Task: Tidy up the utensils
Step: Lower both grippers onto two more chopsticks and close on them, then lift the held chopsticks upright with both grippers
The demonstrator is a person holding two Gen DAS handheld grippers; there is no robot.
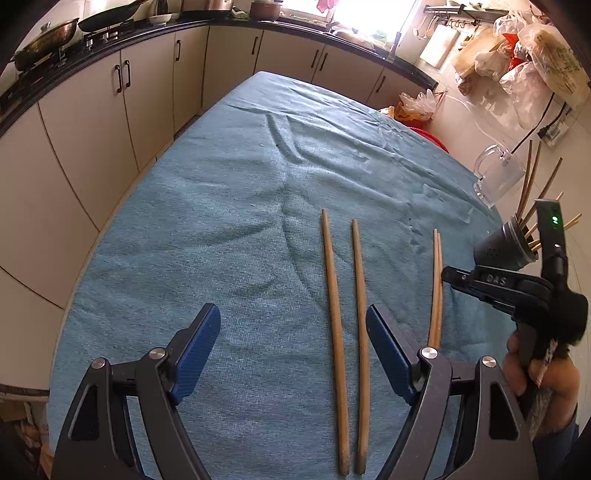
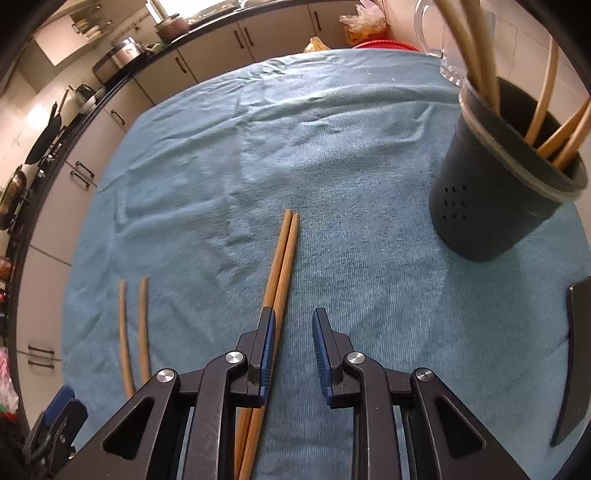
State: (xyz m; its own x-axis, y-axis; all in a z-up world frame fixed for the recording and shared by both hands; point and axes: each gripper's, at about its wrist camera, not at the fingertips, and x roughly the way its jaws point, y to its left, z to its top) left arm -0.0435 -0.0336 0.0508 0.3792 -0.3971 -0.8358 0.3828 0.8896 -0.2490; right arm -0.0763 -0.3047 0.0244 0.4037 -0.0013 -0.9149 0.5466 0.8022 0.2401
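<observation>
Two separate wooden chopsticks (image 1: pixel 334 295) (image 2: pixel 142 325) lie side by side on the blue cloth (image 1: pixel 221 221). My left gripper (image 1: pixel 291 310) hovers over them, open wide, both sticks between its fingers nearer the right one. A tight pair of chopsticks (image 2: pixel 284 258) (image 1: pixel 437 288) lies further right. My right gripper (image 2: pixel 293 312) (image 1: pixel 448 273) points down at this pair with its jaws narrowly apart. The pair runs under its left finger (image 2: pixel 267 343), not between the pads. A dark grey perforated holder (image 2: pixel 491 199) (image 1: pixel 506 243) stands at the right with several chopsticks in it.
A clear glass mug (image 1: pixel 498 177) (image 2: pixel 439 33) stands behind the holder near the table's far right edge. A dark flat object (image 2: pixel 576 350) lies at the right edge of the cloth. Kitchen cabinets (image 1: pixel 110 122) run along the left and back. A hand (image 1: pixel 546 373) grips the right tool.
</observation>
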